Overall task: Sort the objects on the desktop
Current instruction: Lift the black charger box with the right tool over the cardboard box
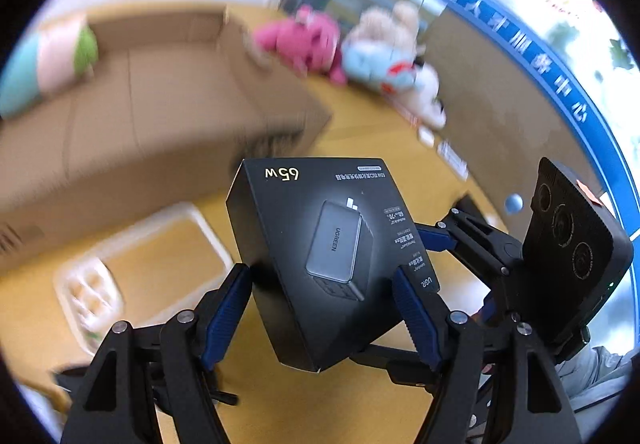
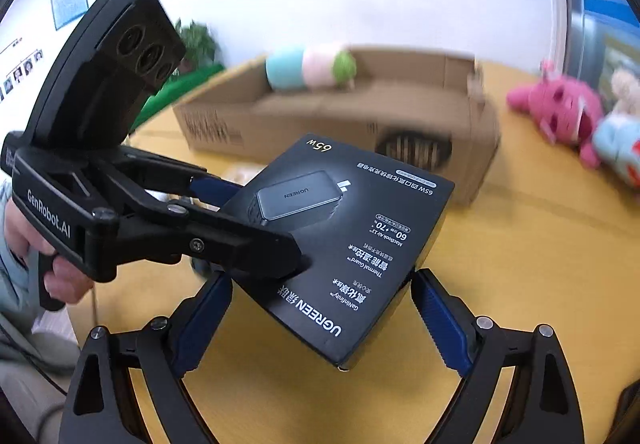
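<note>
The left tool [image 1: 322,308] is clenched on the black charger box [image 1: 320,244], its blue pads pressing two opposite side walls so the box hangs clear above the yellow bench [image 2: 520,264], probably lifted for carrying toward the cardboard carton [image 2: 340,116] beyond it. The right tool [image 2: 320,320] straddles the box's near corner with pads on either side, though actual contact cannot be told. Tilted face-up, the box points its long axis away from the left tool, the "65w" end farthest.
</note>
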{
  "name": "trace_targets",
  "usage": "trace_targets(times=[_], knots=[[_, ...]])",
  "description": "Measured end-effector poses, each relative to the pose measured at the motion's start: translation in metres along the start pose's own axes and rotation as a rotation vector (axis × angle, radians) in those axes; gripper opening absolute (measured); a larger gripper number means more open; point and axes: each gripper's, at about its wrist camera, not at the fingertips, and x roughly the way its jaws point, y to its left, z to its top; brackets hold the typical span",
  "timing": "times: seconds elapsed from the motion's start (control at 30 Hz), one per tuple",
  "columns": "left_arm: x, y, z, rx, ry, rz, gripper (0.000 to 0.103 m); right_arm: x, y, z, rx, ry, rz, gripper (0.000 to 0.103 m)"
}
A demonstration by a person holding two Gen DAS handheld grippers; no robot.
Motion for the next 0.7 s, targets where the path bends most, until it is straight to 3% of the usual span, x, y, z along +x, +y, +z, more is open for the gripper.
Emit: trace_targets(times=[0.43, 0.7], knots=[[-0.128, -0.026, 0.126, 0.222, -0.349, 0.151, 0.073, -0.053, 0.036, 0.177, -0.245, -0.312, -0.089, 0.091], [-0.175, -0.014, 0.178, 0.253, -0.437, 0.201, 0.073, -0.056, 0.038, 0.266, -0.289, -0.382, -0.069, 0.091]])
